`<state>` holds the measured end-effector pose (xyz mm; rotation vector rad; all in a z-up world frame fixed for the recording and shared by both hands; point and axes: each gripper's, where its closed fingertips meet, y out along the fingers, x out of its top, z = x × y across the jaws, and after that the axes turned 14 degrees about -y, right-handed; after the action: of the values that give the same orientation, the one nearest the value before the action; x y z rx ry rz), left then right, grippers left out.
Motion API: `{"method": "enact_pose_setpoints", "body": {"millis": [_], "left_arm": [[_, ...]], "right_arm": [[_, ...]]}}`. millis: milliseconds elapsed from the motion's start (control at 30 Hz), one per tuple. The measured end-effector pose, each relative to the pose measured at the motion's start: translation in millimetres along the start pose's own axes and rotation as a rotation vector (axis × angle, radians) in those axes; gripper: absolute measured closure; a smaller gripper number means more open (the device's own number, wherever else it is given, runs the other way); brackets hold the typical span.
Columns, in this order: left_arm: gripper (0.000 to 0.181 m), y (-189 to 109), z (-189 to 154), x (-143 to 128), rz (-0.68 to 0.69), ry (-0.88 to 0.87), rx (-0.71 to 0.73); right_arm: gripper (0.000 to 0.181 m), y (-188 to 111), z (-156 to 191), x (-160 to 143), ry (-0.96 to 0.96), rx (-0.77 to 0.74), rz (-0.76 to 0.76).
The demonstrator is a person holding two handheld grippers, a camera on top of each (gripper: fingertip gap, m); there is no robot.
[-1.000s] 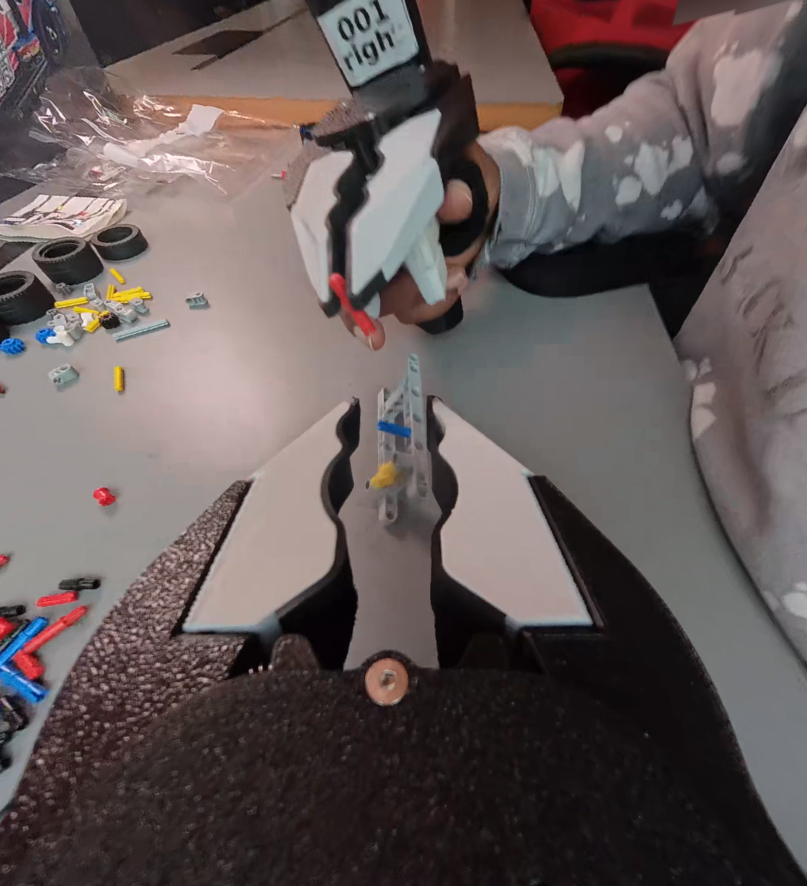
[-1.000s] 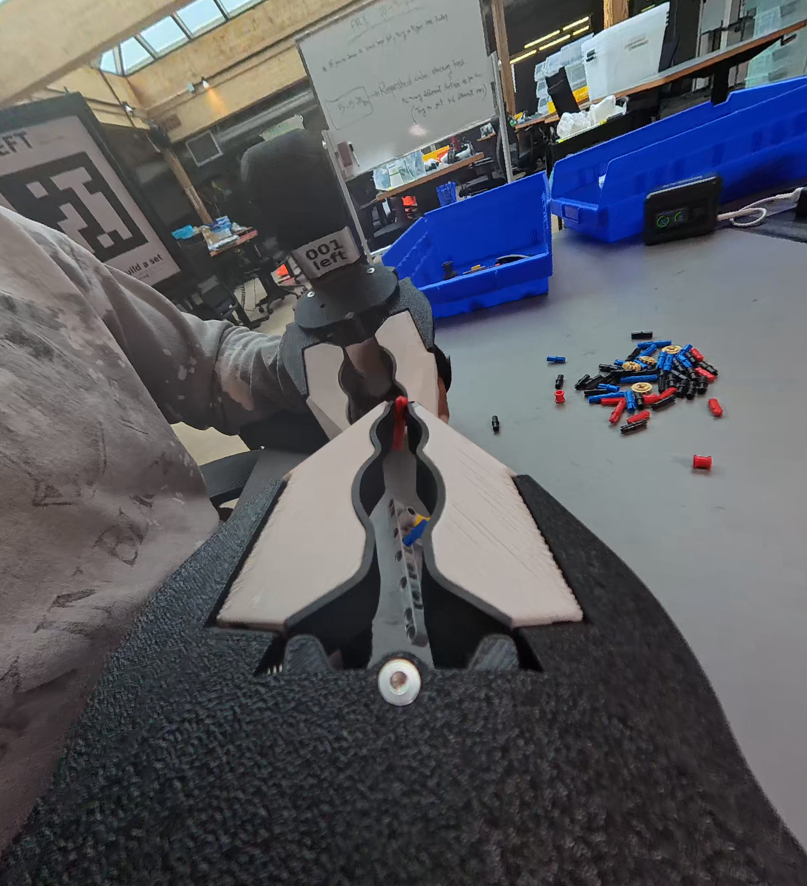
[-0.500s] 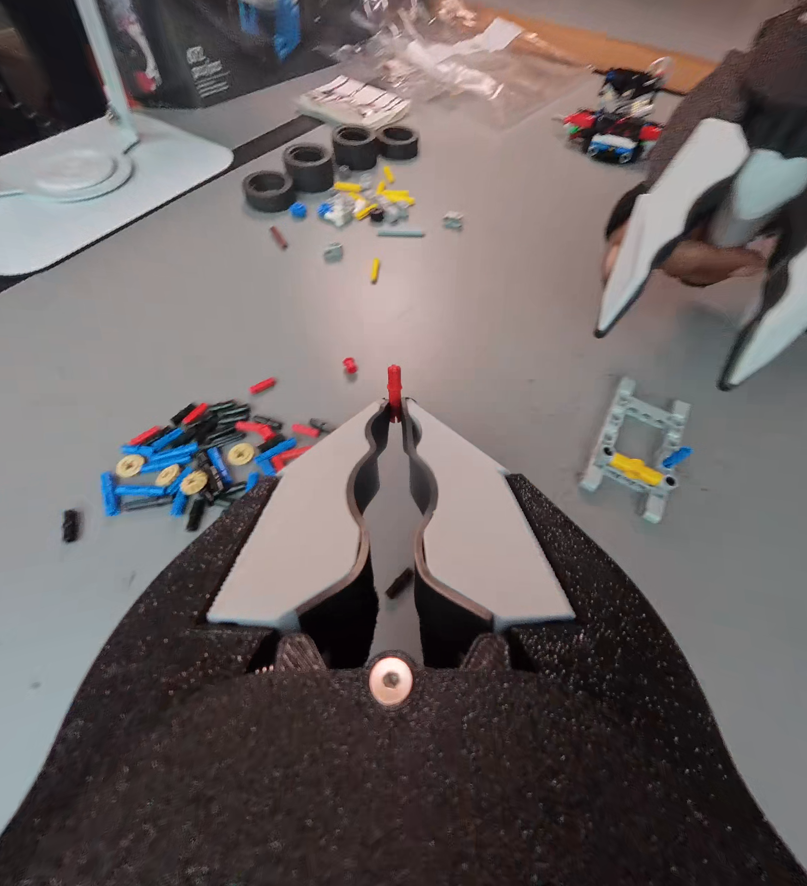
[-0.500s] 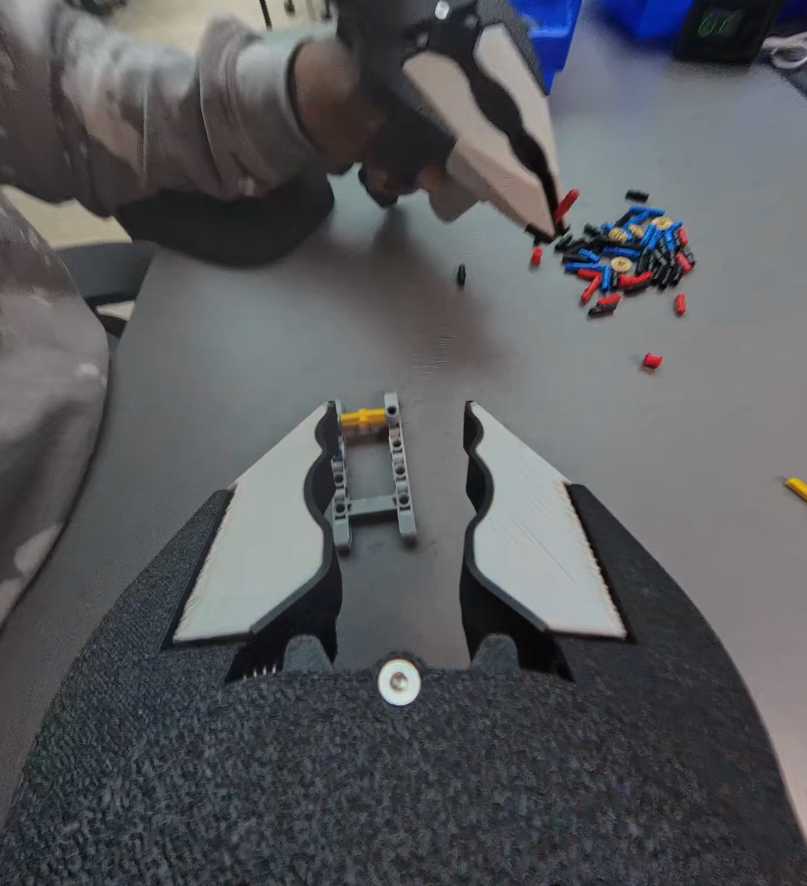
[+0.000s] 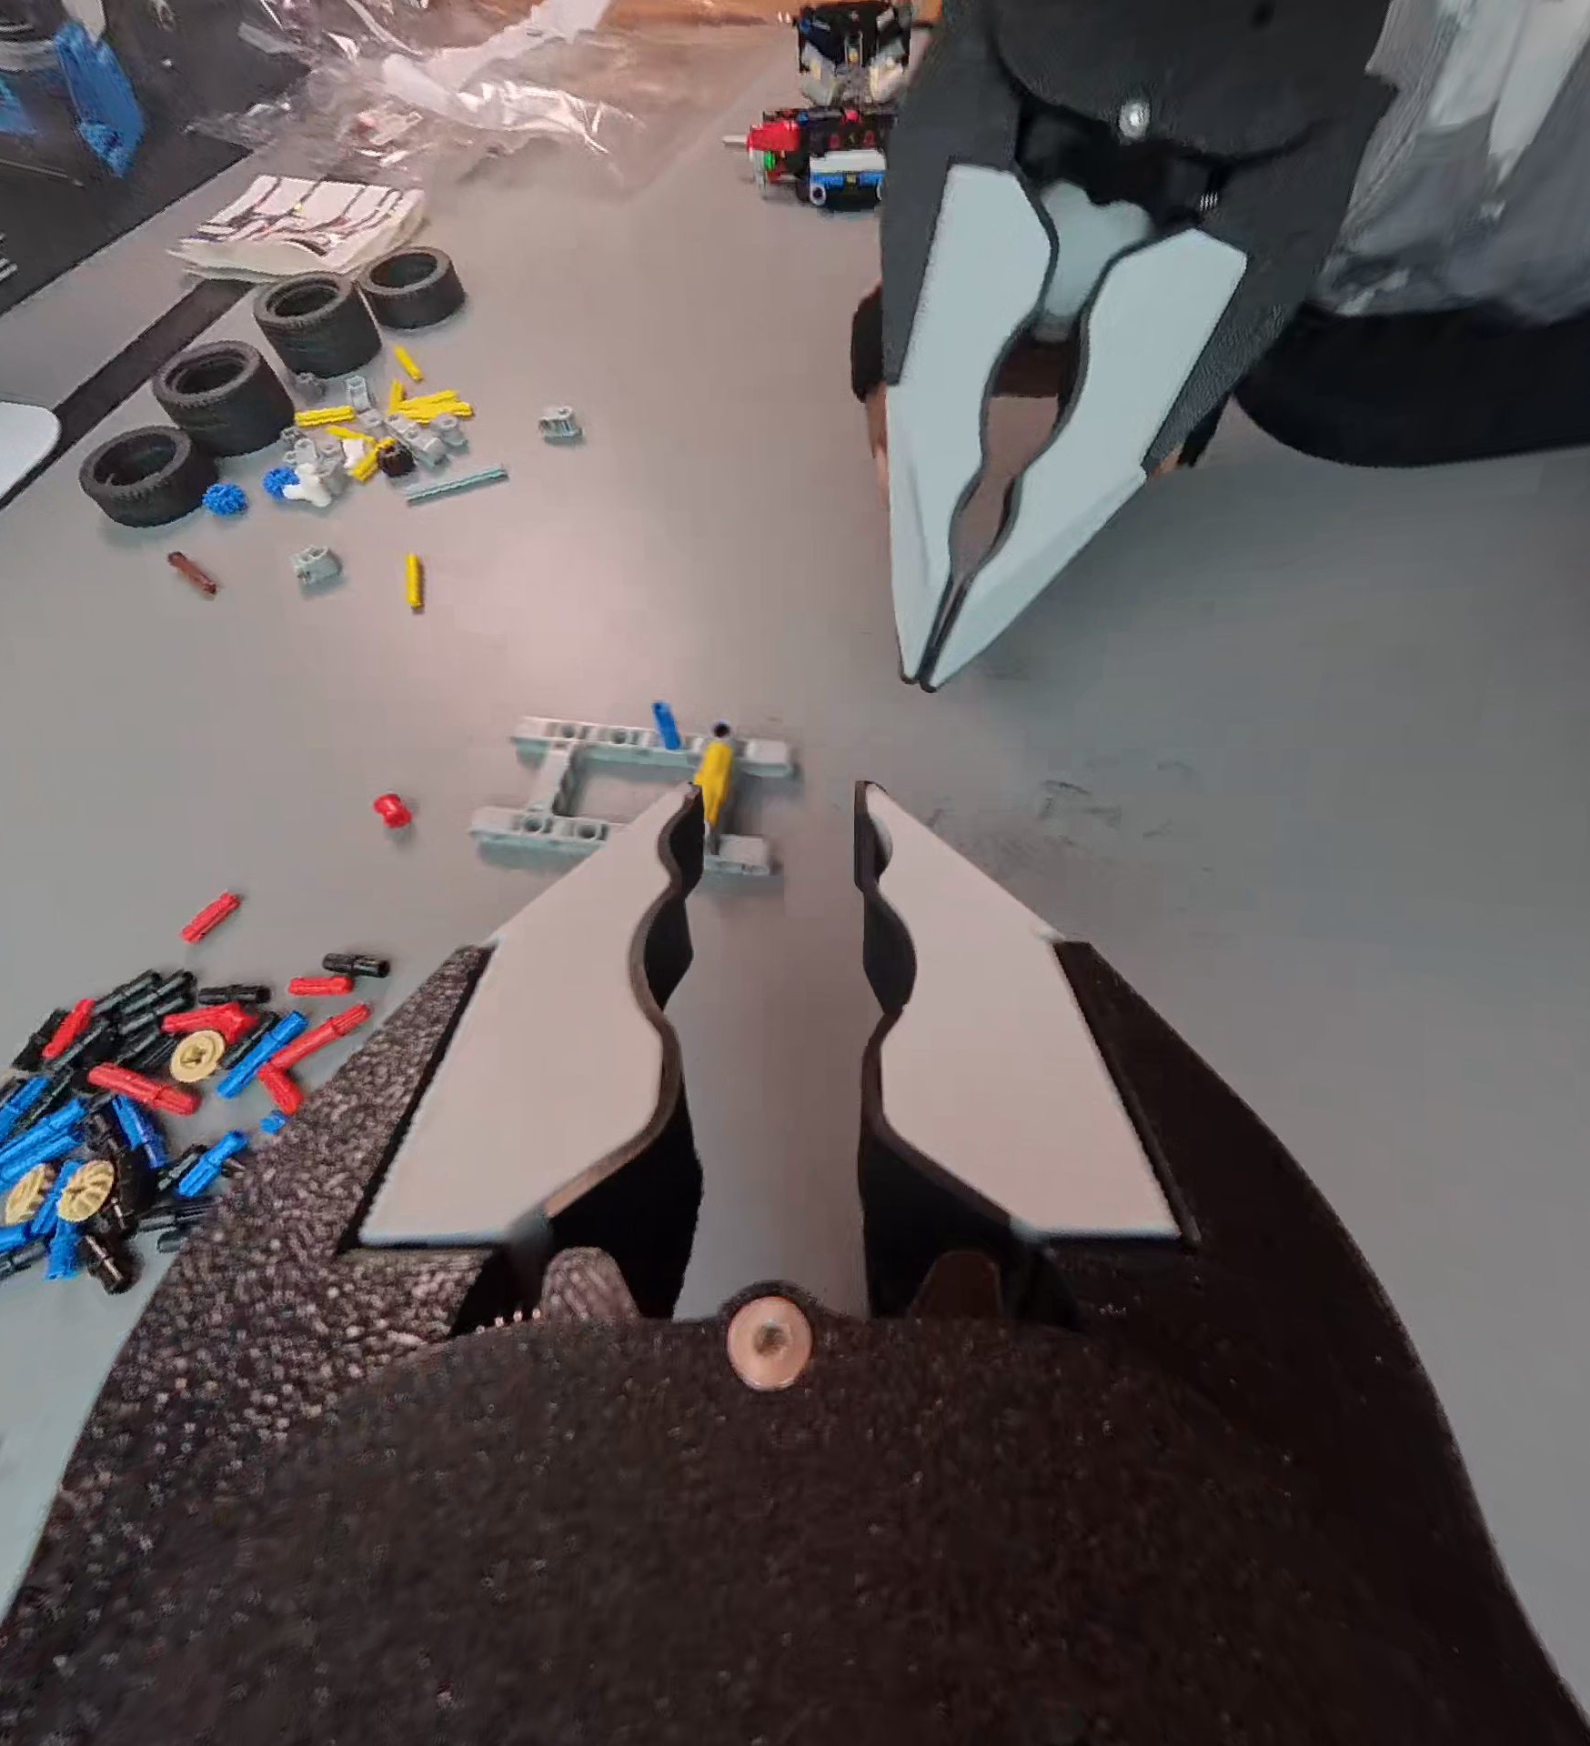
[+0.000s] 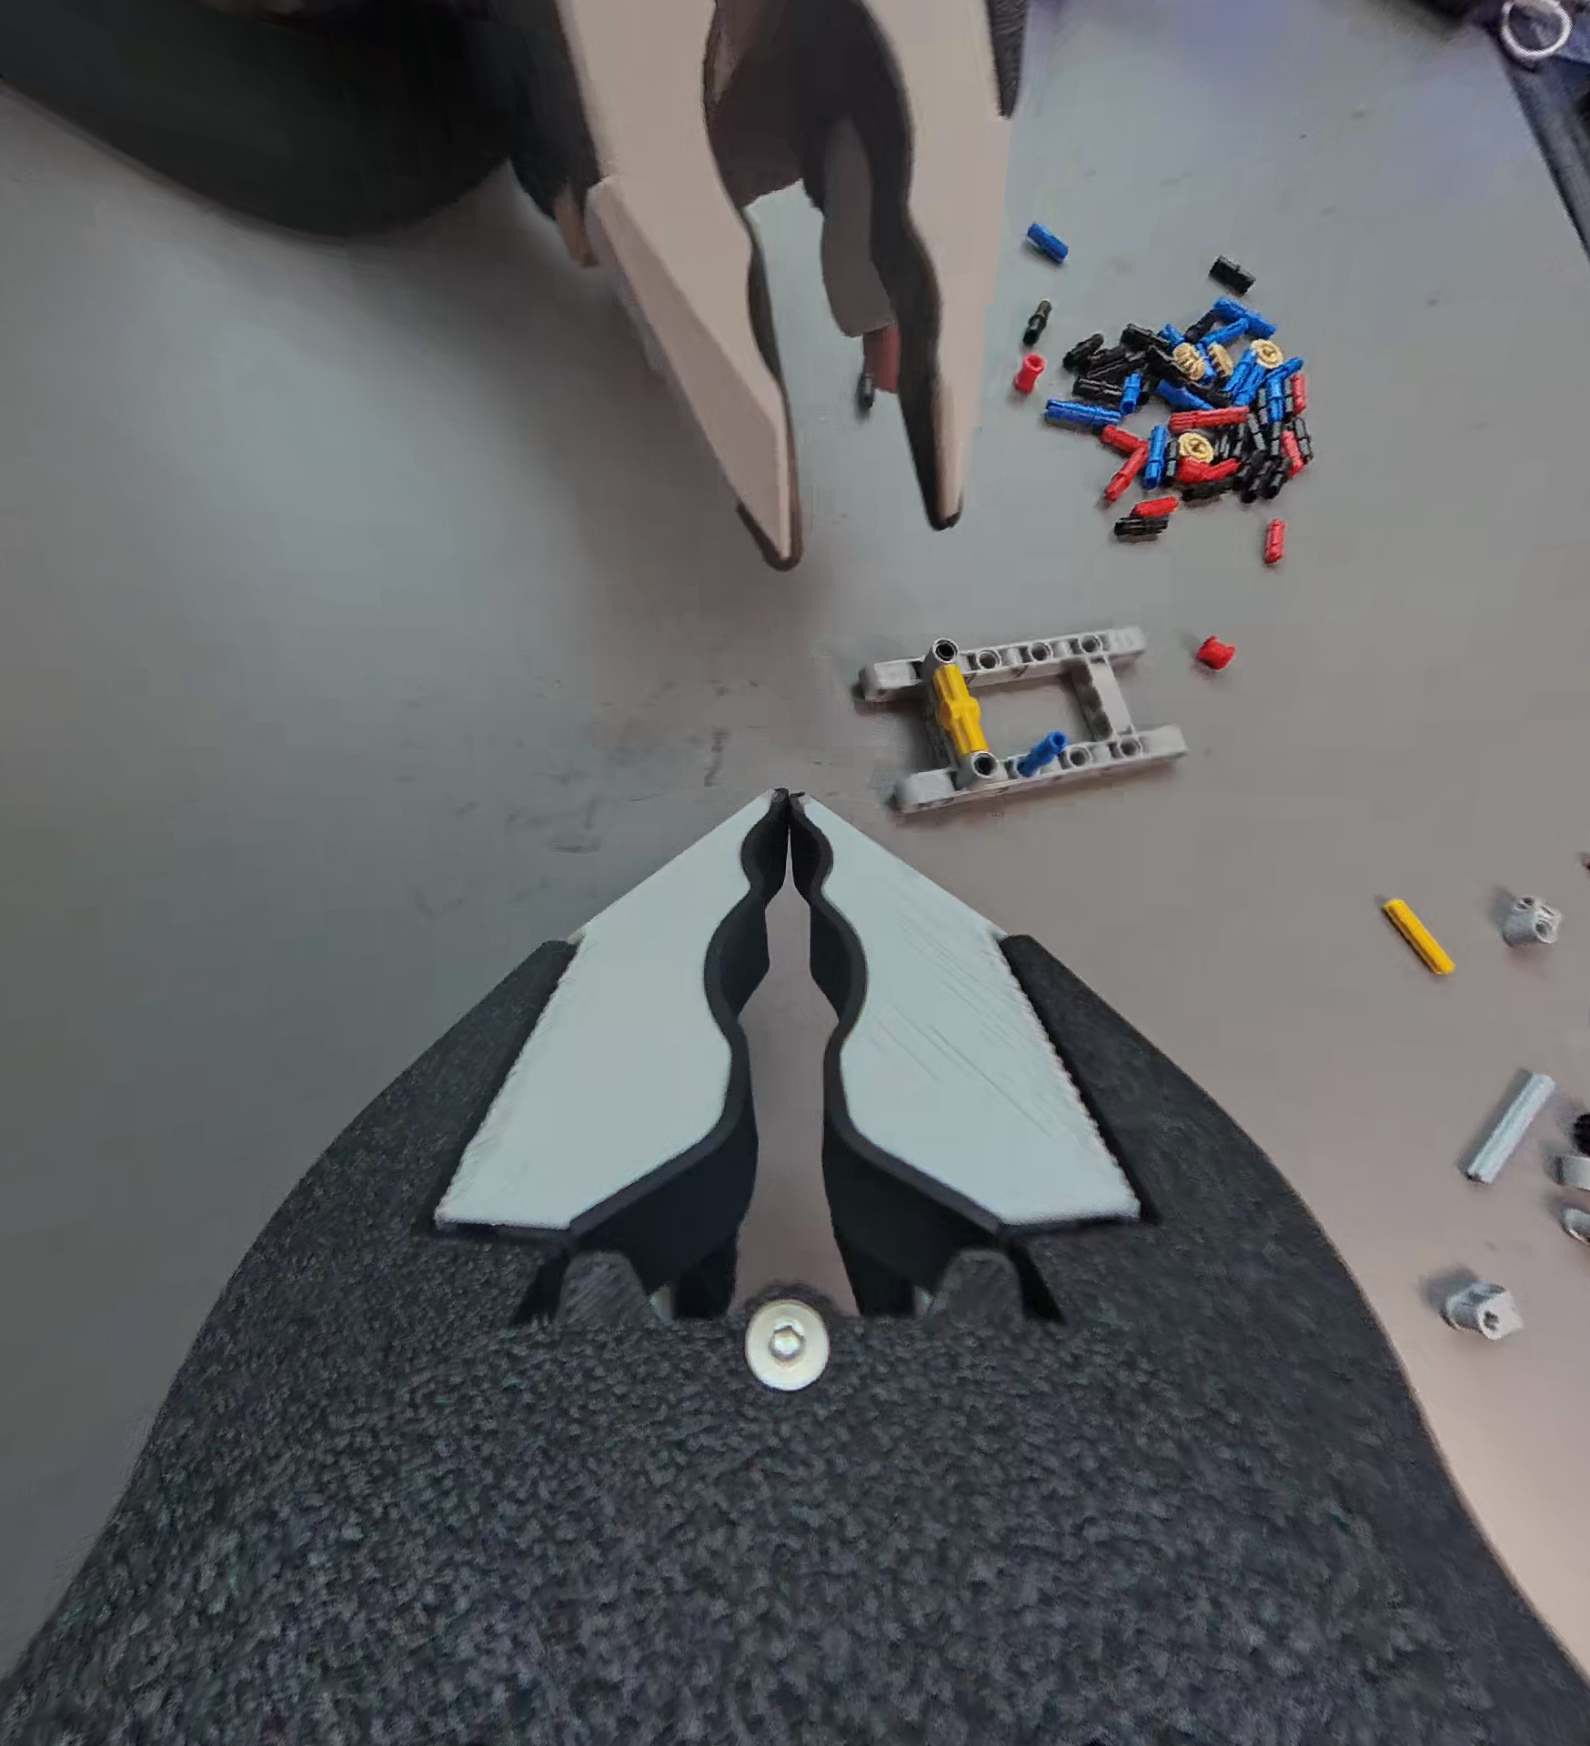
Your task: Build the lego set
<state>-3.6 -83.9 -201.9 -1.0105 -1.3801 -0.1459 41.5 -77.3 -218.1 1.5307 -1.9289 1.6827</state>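
We see the grey frame [image 6: 1023, 715] lying flat on the worktop [image 6: 300, 567], a yellow connector [image 6: 954, 709] across one end and a blue pin [image 6: 1042, 753] stuck in one beam. Our left hand-held gripper [image 5: 777, 794] is spread apart and empty, its left fingertip over the frame's near edge. Our right hand-held gripper [image 6: 788, 798] is pressed together at the tips with nothing visible between them, just beside the frame. A heap of red, blue and black pins [image 6: 1193, 406] sits beyond the frame, four black tyres [image 5: 271, 368] well apart from it.
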Motion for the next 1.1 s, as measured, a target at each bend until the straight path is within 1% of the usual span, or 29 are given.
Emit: {"method": "enact_pose_setpoints", "body": {"millis": [33, 67, 100, 133, 200, 267, 400, 467, 500, 533, 567, 600, 667, 733, 833, 900, 933, 1000, 1033, 1100], "left_arm": [[0.151, 5, -1, -6, 0.036, 0.026, 0.018], [0.151, 9, -1, -12, 0.068, 0.041, 0.032], [0.151, 13, 2, -16, 0.090, 0.048, 0.055], [0.151, 15, 7, -19, 0.107, 0.050, 0.093], [0.151, 18, 18, -21, 0.124, 0.040, 0.146], [0.151, 22, 27, -17, 0.115, -0.018, 0.166], [0.146, 36, 42, -5, 0.113, -0.137, 0.166], [0.145, 46, 43, -12, 0.181, -0.168, 0.145], [0.147, 50, 40, -16, 0.209, -0.171, 0.127], [0.156, 52, 40, -17, 0.220, -0.156, 0.131], [0.157, 52, 42, -15, 0.216, -0.120, 0.150], [0.174, 50, 42, -12, 0.196, -0.085, 0.164], [0.174, 45, 30, 4, 0.098, -0.022, 0.122], [0.174, 35, 24, 25, -0.005, 0.069, 0.149], [0.174, 21, 4, 52, -0.159, 0.207, 0.145], [0.174, 13, -7, 64, -0.238, 0.284, 0.155], [0.174, 10, -14, 68, -0.278, 0.323, 0.149], [0.174, 5, -19, 74, -0.325, 0.359, 0.164], [0.174, 4, -19, 76, -0.343, 0.367, 0.172], [0.174, 0, -20, 77, -0.370, 0.369, 0.166]], "right_arm": [[0.181, 1, -5, -3, -0.006, -0.035, 0.007], [0.178, 2, -9, -5, -0.011, -0.058, 0.012], [0.170, 3, -15, -7, -0.004, -0.089, 0.008], [0.168, 3, -21, -9, 0.014, -0.114, 0.004], [0.158, 5, -31, -15, 0.079, -0.136, 0.000], [0.155, 6, -39, -24, 0.136, -0.149, 0.018], [0.155, 6, -49, -29, 0.204, -0.168, 0.015], [0.156, 6, -51, -30, 0.211, -0.177, 0.010], [0.156, 5, -51, -30, 0.212, -0.183, 0.010], [0.156, 4, -51, -30, 0.218, -0.188, 0.009], [0.156, 3, -53, -30, 0.235, -0.194, 0.002], [0.155, 1, -53, -29, 0.262, -0.189, -0.017], [0.153, -4, -54, -22, 0.344, -0.159, -0.100], [0.151, -13, -57, -9, 0.455, -0.114, -0.225], [0.145, -31, -58, 19, 0.606, 0.011, -0.462], [0.144, -42, -56, 35, 0.670, 0.091, -0.581], [0.146, -45, -53, 41, 0.676, 0.124, -0.618], [0.159, -51, -46, 55, 0.648, 0.168, -0.671], [0.163, -51, -44, 59, 0.621, 0.154, -0.674], [0.167, -50, -45, 61, 0.500, 0.053, -0.625]]}}
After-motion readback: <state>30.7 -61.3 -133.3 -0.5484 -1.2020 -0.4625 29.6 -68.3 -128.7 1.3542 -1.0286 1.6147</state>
